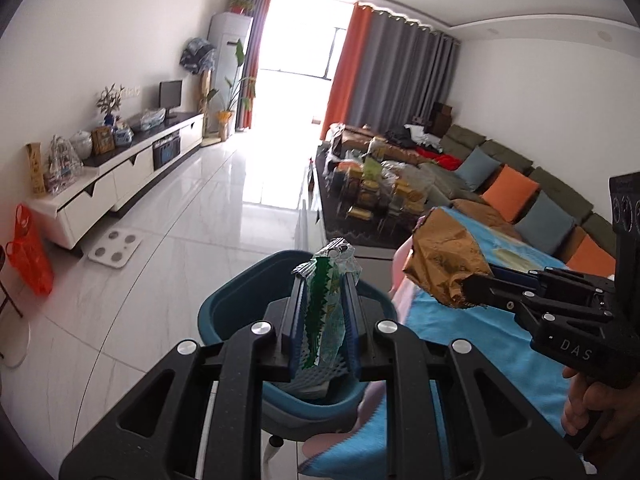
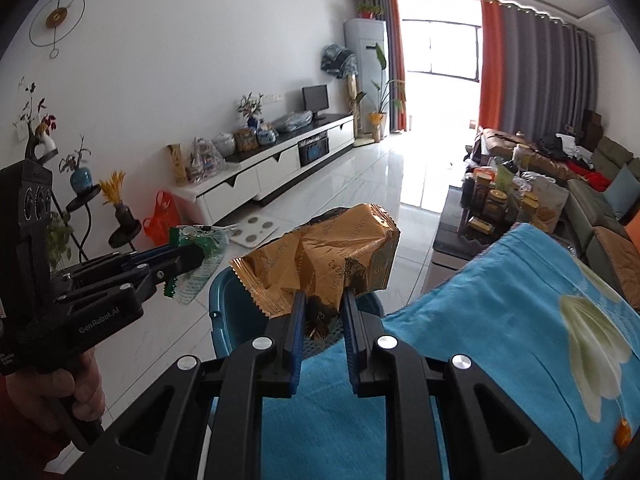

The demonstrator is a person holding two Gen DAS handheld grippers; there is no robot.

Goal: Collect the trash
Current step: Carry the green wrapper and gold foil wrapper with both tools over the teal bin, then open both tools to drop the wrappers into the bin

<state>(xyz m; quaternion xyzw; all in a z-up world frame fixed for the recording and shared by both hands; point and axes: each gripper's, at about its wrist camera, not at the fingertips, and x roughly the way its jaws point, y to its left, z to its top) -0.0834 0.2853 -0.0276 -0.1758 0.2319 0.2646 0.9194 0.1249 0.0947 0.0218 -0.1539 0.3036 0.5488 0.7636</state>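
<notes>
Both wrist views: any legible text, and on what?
"DAS": right gripper body, rest cut off.
"GenRobot.AI": left gripper body.
Gold wrapper: printed lettering, too crumpled and blurred to read.
Green wrapper: print unreadable.
Gold box on TV cabinet: characters illegible.

Daylight floods through the tall balcony window [image 1: 294, 40], blown out white, glaring off the glossy pale tiled floor [image 1: 192, 216]; fisheye edges bend and darken.

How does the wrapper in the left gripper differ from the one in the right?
The green wrapper is clear-and-green, narrow and flattened; the gold wrapper is opaque metallic gold, wider and puffed. The green one is over the blue bin; the gold one is beside it. Both are crumpled and clamped.
</notes>
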